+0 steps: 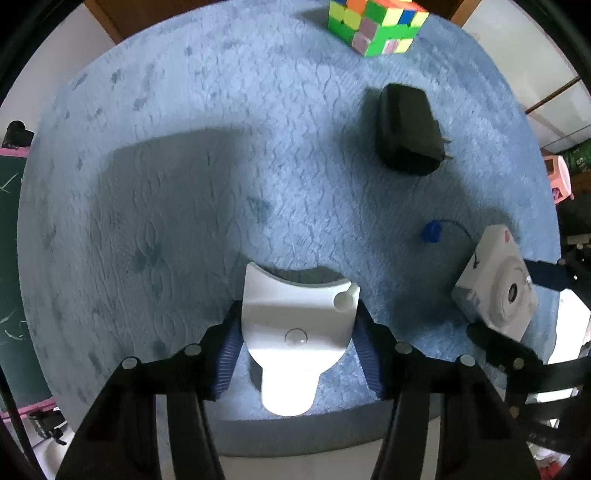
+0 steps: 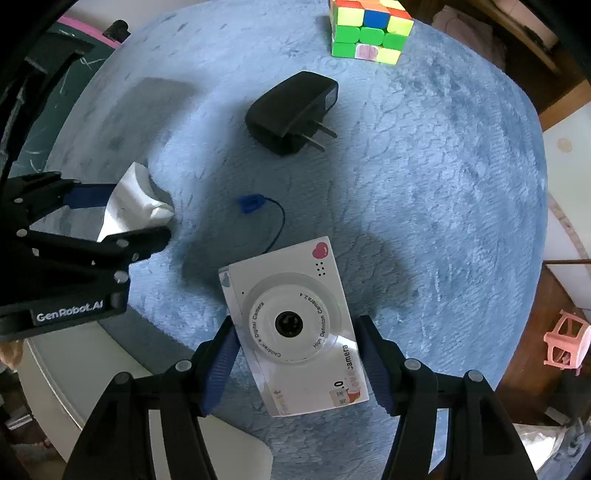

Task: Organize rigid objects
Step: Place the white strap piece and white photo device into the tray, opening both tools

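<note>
A white curved plastic piece [image 1: 295, 317] lies near the front edge of the round blue plush mat [image 1: 184, 166]. My left gripper [image 1: 297, 321] points down over it, and both blue pads press on its sides. The right wrist view shows the same gripper [image 2: 125, 214] at the left, closed on that piece [image 2: 136, 206]. My right gripper [image 2: 297, 325] is shut on a white children's toy camera [image 2: 295, 325], lens up; its blue strap tag [image 2: 251, 203] trails on the mat. The camera [image 1: 495, 291] also appears at the right of the left wrist view.
A black wall charger [image 2: 291, 110] lies mid-mat, prongs pointing right. A colourful puzzle cube [image 2: 369, 29] stands at the far edge. Off the mat are a green chalkboard [image 1: 11, 221] to the left and a pink toy chair [image 2: 567, 343] to the right.
</note>
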`<state>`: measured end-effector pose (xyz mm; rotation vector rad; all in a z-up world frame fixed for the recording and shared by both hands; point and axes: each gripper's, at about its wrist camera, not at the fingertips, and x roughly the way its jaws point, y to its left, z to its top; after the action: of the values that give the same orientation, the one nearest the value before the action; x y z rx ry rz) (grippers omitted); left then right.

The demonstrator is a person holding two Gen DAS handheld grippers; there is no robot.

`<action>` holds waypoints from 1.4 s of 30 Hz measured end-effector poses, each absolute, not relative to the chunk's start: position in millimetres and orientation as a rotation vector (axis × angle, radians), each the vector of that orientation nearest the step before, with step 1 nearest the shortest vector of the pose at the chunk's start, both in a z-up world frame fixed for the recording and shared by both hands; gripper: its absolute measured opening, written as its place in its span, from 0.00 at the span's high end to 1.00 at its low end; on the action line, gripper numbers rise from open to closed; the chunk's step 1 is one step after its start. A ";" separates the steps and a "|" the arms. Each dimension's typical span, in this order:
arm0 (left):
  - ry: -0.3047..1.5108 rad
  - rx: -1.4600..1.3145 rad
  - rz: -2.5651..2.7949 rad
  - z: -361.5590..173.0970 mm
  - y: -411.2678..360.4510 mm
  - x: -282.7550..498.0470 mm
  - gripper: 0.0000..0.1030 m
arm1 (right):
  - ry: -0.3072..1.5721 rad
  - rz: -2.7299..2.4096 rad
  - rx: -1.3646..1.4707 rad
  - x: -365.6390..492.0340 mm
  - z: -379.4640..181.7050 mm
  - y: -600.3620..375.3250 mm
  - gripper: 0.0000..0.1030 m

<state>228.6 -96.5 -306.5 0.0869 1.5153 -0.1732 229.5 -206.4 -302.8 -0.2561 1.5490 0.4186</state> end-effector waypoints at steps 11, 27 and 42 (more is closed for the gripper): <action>1.351 0.077 -0.152 -243.3 -91.5 206.4 0.43 | 1.453 0.389 -0.195 210.2 -263.0 -207.5 0.39; 1.072 0.081 -0.314 -75.2 -66.2 134.6 0.43 | 1.155 0.276 -0.071 131.2 -101.6 -234.3 0.39; 1.000 0.099 -0.488 -38.4 -75.8 62.8 0.42 | 1.034 0.208 0.058 -21.5 -49.8 -228.3 0.39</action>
<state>62.8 -75.8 -38.4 0.0990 0.9995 -0.4882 -21.5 -228.3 -49.8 0.0582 1.0345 0.2078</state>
